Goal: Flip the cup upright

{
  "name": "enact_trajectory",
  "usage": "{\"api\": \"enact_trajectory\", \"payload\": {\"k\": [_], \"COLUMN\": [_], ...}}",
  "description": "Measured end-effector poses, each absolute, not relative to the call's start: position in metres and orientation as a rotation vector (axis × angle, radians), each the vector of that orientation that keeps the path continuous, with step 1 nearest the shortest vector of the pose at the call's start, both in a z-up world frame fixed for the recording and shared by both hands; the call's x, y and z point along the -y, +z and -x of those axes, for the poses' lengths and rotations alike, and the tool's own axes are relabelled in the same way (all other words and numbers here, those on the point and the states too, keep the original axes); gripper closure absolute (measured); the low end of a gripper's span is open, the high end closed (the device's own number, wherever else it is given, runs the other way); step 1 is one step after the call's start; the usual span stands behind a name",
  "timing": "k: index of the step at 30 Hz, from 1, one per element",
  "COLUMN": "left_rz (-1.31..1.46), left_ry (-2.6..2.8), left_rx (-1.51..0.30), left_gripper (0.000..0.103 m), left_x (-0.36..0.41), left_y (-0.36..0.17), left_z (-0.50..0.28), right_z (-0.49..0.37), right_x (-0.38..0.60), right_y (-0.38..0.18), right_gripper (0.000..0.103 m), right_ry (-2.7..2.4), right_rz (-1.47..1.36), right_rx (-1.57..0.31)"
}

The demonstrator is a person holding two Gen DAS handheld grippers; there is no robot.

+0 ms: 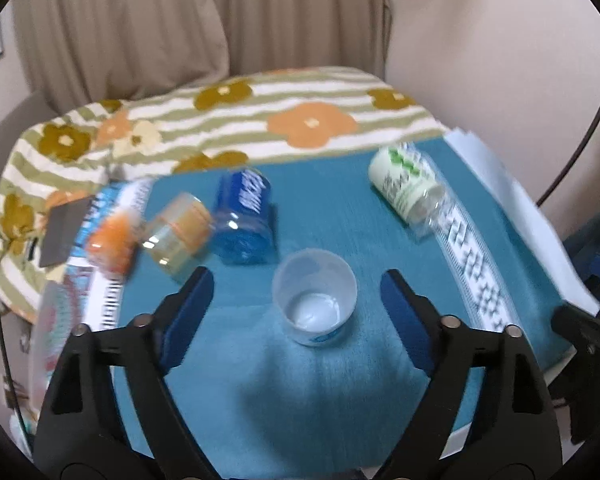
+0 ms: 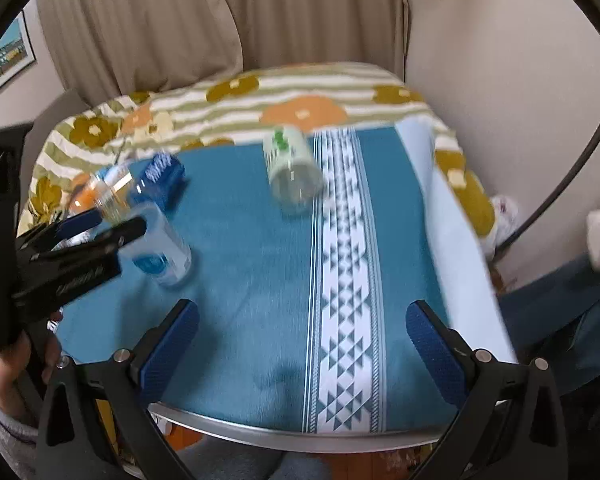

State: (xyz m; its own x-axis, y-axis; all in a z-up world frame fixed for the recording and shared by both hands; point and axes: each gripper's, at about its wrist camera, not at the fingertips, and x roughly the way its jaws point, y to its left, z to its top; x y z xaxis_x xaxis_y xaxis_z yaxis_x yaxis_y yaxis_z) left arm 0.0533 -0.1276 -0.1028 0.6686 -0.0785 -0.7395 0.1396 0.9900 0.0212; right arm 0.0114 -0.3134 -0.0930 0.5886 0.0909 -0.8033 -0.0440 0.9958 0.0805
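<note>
Teal tablecloth point(image 1: 340, 208) with a white band of grey-blue triangles point(image 2: 346, 280), clear cup point(image 1: 314, 296) with blue label, blue cup point(image 1: 244, 212), orange-banded cup point(image 1: 180, 232), green-printed white cup point(image 1: 406, 184), olive-striped blanket point(image 1: 260, 120) with orange and mustard flowers, blue gripper pads point(image 1: 190, 312)

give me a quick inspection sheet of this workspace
surface: teal cloth with a white patterned band, over a floral blanket
job's things: clear cup upright, mouth up; blue cup, orange cup and green-print cup on their sides
clutter: dark card at left edge
grippers: left gripper open, cup between its fingers, untouched; right gripper open, empty
cables: black cable along right wall
surroundings: beige curtain, wall
</note>
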Motion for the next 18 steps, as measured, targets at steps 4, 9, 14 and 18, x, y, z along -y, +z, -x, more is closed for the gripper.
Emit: {"api": "enact_trajectory", "payload": {"k": [4,9,14,18], "left_rz": [-0.06,0.007,0.024,0.035], "left_ry": [-0.096,-0.066,-0.032,-0.011], "left_rx": [-0.816,-0.82,-0.848,-0.859], "left_gripper": [0.01,0.0,0.0,0.0], "left_x": [0.117,0.091,0.074,0.062], "left_y": [-0.066,-0.036,-0.026,-0.023], "left_z": [-0.031,-0.006,0.007,0.017], "right_z": [-0.014,-0.012,-0.005,0.002], "right_x": [0.312,0.303,0.29,0.28], "right_y": [-0.068,-0.041,-0.027,-0.024], "right_gripper": [0.0,0.0,0.0,0.0], "right_ry": [0.091,0.109,0.113,0.099], "right_rz": [-0.054,-0.053,-0.034,-0.005], "right_rx": [-0.899,-0.855,-0.837,-0.837]}}
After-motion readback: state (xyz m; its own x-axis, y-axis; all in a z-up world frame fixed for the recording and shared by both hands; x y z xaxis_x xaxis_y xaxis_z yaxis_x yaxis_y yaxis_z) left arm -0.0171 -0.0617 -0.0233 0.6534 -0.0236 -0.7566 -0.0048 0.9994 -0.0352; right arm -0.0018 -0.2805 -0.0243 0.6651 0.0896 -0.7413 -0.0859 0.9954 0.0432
